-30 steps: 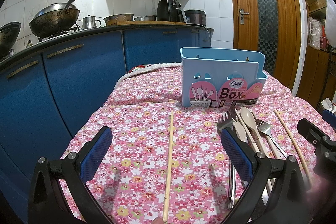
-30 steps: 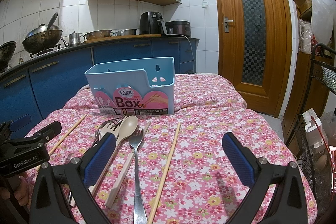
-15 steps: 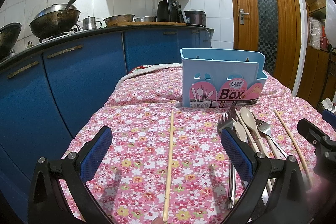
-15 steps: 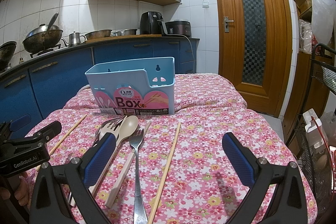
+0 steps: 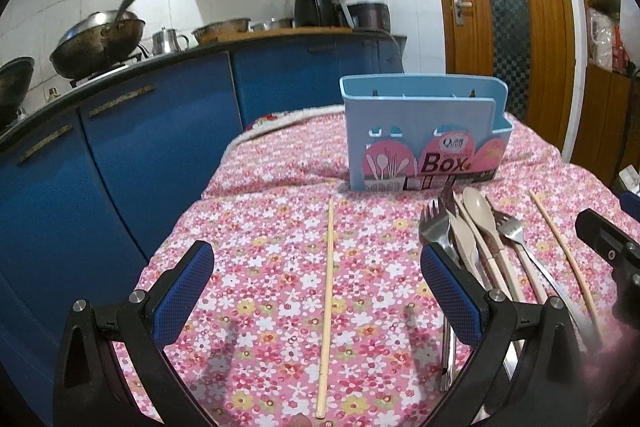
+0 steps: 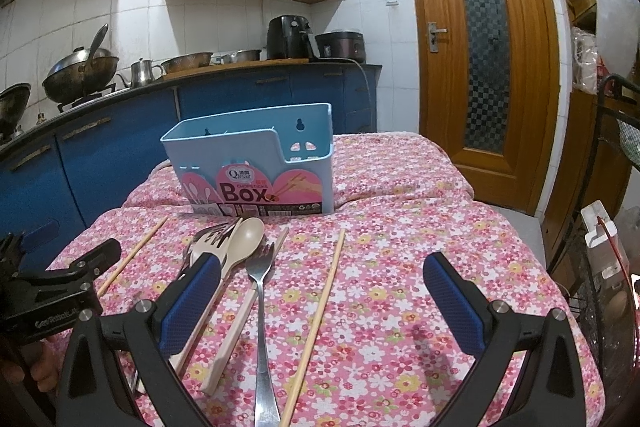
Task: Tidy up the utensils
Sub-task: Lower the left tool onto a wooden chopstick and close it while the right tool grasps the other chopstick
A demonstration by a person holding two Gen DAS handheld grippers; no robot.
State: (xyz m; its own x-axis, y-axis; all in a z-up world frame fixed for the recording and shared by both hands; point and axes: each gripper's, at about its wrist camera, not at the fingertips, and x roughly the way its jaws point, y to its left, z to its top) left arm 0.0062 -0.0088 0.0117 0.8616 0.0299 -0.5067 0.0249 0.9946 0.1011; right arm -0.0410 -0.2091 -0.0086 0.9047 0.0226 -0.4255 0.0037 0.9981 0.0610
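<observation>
Both the left gripper (image 5: 316, 291) and right gripper (image 6: 320, 291) hang with fingers spread wide, holding nothing. The thin wooden chopstick (image 5: 327, 281) lies mid-frame on the flowery surface (image 5: 280, 211) (flat, so fingers may slip), before the light-blue plastic utensil box (image 5: 424, 143).

L wrist cam sits low over the floral tablecloth (image 5: 280, 267), facing fwd w/ its own fingers at the frame's bottom corners. R wrist cam does likewise, from further right. Both share the blue utensil box (image 5: 424, 143) mid-frame, the cutlery pile (image 6: 240, 247), counter and door (image 6: 480, 47). Each sees the other gripper at its frame edge.
</observation>
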